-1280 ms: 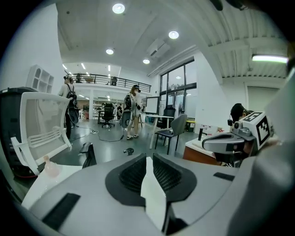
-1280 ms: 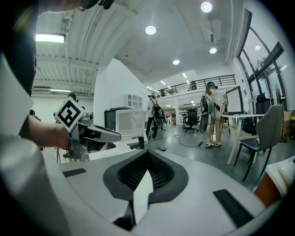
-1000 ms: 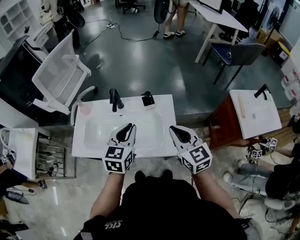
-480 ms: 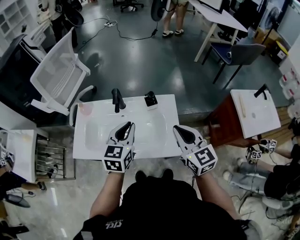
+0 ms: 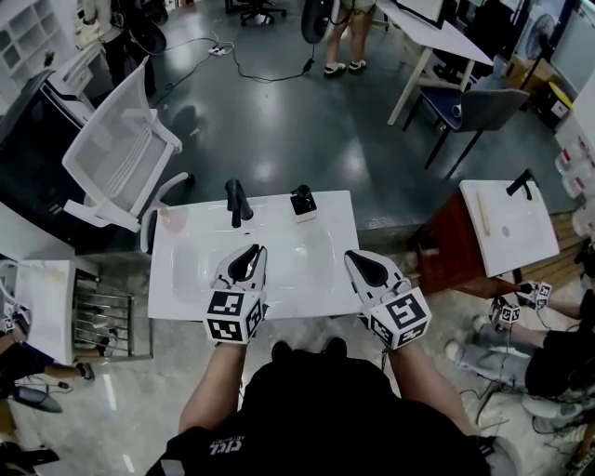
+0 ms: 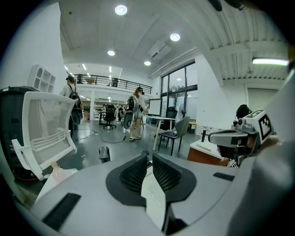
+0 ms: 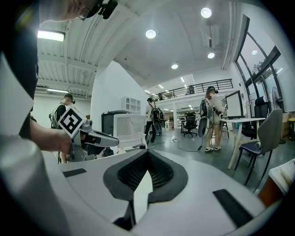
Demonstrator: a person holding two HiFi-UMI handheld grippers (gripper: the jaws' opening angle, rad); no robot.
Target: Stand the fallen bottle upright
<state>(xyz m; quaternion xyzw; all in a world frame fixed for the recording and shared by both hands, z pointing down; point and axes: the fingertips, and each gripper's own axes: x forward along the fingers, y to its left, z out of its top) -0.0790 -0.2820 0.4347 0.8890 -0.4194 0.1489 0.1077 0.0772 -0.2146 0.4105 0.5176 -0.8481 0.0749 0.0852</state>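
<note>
currently left gripper (image 5: pixel 249 257) and right gripper (image 5: pixel 359 261) are both closed, empty, over the near edge of the desk (image 5: pixel 321 296). the pale pink bottle (image 5: pixel 170 218) lies at the far left corner, well apart. risk: reaching with jaws unopened could nudge it off that edge.

This is a large open-plan lab or test hall, not a home: a polished grey concrete floor (image 5: pixel 279 130) with a loose cable (image 5: pixel 256 72) trailing over it, white office tables (image 5: pixel 437 33) and swivel chairs (image 5: pixel 116 149) further off. A free-standing washbasin top (image 5: pixel 186 274) stands near and a second basin top (image 5: pixel 507 228) to the right, each like a mock-up station. The gripper views add round ceiling lights (image 6: pixel 121 9), a railed mezzanine (image 6: pixel 110 83) at the far end, tall windows (image 6: pixel 177 92) and people (image 6: pixel 137 113) standing among the desks.
</note>
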